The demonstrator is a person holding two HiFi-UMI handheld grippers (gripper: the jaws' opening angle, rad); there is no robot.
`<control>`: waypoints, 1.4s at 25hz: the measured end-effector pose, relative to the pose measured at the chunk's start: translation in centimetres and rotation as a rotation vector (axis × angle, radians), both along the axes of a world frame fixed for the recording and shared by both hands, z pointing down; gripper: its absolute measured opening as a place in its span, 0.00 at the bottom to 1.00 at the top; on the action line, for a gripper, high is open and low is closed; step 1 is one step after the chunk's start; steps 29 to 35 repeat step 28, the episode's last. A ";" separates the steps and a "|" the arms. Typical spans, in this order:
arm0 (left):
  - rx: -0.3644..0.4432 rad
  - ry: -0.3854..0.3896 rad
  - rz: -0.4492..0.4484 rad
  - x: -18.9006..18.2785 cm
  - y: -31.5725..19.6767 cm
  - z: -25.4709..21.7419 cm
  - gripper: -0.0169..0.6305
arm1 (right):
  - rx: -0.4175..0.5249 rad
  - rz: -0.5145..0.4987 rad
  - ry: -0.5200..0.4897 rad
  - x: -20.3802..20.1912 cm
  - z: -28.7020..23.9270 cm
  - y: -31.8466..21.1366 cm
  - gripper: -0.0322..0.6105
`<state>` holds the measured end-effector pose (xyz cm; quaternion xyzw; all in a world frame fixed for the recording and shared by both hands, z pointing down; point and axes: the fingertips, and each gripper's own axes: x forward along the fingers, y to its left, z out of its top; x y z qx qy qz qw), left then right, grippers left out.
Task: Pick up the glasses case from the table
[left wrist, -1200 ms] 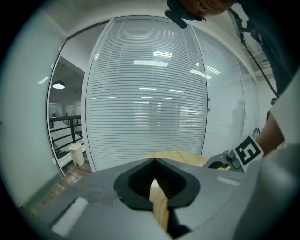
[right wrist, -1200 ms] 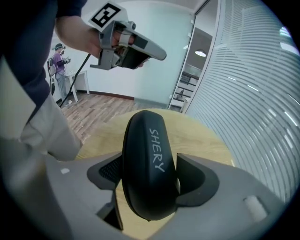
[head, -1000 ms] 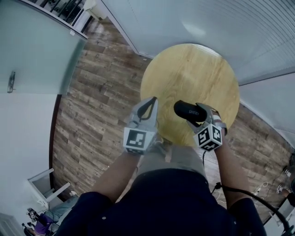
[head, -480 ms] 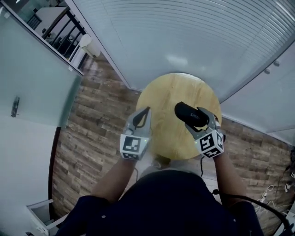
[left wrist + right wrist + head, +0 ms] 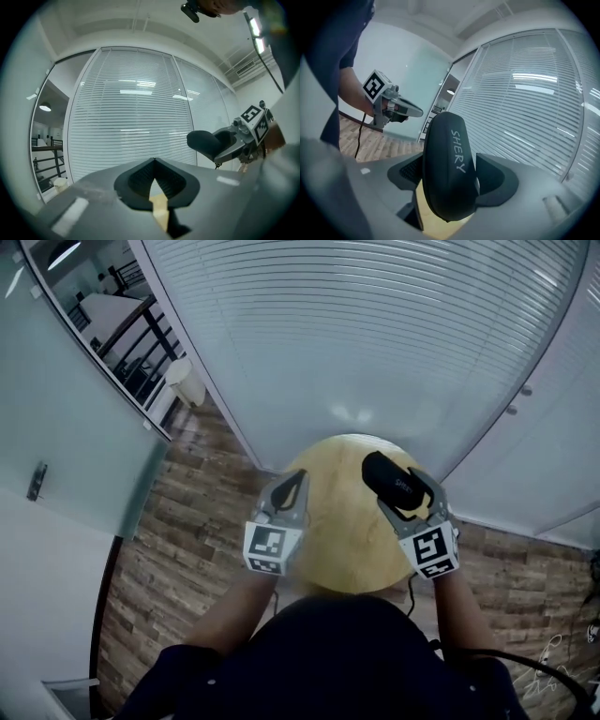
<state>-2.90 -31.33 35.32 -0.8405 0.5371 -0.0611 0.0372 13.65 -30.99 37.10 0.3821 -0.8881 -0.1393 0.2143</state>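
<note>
Room: we see a wall of white horizontal blinds [image 5: 356, 334] behind the scene and a floor of brown wooden planks [image 5: 197, 512] on the left side.
Table: a round table [image 5: 337, 549] with a light wooden top stands just in front of the person, partly under both grippers.
Glasses case: the glasses case [image 5: 392, 480] is black, long and rounded, with the pale letters "SHERY" on its shell. It is in the right gripper, above the far right part of the table and lifted from the top. In the left gripper view it hangs in front of the blinds.
Right gripper: the right gripper [image 5: 405, 495] has its two jaws pressed on the sides of the case, near its back end. The front end sticks out beyond the jaws, away from the person.
Left gripper: the left gripper [image 5: 289, 491] is held over the left edge of the table, well apart from the case. Its jaws are brought together, tips touching, and we see nothing between them.
Person: both bare forearms [image 5: 225, 615] reach forward from dark sleeves.
</note>
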 end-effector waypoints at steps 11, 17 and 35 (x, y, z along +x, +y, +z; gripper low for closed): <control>0.048 -0.020 -0.015 0.2 0.2 -1.9 0.03 | 0.046 0.024 -0.081 2.0 -2.5 -0.6 0.58; 0.048 -0.019 -0.015 0.0 -0.1 -2.0 0.03 | 0.060 0.043 -0.097 2.7 -3.2 -1.2 0.58; 0.060 -0.022 -0.006 0.9 0.0 -2.0 0.03 | 0.063 0.052 -0.114 3.9 -3.2 -0.9 0.58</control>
